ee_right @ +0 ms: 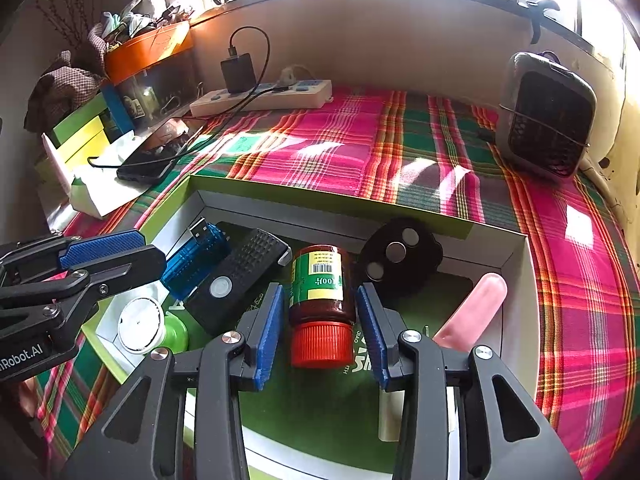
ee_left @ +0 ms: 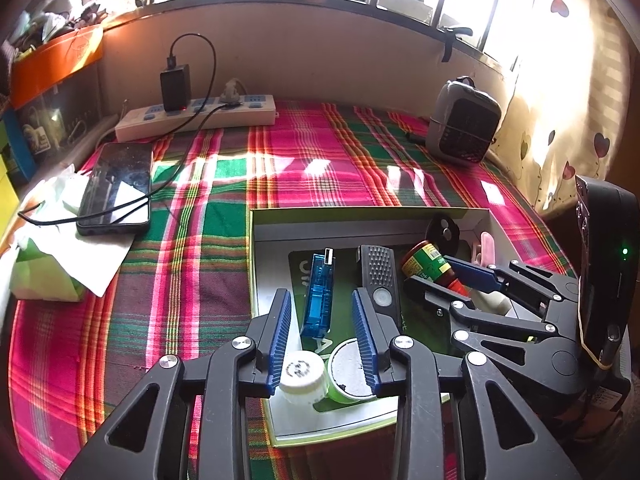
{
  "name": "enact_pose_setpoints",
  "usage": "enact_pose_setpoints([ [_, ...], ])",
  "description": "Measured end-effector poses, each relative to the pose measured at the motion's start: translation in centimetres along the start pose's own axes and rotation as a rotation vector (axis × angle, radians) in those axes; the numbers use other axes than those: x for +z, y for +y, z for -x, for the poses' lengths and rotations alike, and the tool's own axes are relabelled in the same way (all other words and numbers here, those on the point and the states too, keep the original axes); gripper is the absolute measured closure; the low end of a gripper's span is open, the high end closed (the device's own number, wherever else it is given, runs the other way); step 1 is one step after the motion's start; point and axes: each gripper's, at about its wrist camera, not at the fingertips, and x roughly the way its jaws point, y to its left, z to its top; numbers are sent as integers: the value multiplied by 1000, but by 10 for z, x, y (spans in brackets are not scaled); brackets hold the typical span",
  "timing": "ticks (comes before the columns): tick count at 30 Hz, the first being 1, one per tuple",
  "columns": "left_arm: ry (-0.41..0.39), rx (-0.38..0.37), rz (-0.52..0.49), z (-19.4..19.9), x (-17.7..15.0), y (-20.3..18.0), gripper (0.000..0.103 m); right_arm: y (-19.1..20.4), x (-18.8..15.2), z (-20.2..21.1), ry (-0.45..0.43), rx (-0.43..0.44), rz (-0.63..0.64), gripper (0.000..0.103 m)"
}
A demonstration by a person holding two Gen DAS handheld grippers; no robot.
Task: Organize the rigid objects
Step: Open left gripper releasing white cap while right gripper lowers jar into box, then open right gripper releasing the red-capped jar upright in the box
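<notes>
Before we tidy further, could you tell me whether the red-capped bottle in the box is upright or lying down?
Lying down. The bottle rests on its side on the box floor, red cap toward the camera, between the right gripper's open jaws.

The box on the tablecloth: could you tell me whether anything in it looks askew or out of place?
Nothing looks spilled or damaged. In the box the red-capped bottle lies on its side between the open right tool's pads rather than standing. The blue USB stick and black remote lie at a slant against each other, not squared to the walls.
</notes>
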Motion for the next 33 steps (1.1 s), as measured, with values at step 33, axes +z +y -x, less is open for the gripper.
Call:
enact_pose_setpoints([
  [33, -48, -13, -1, 48, -26, -14, 71, 4, -18, 52, -71, -20, -9, 56],
])
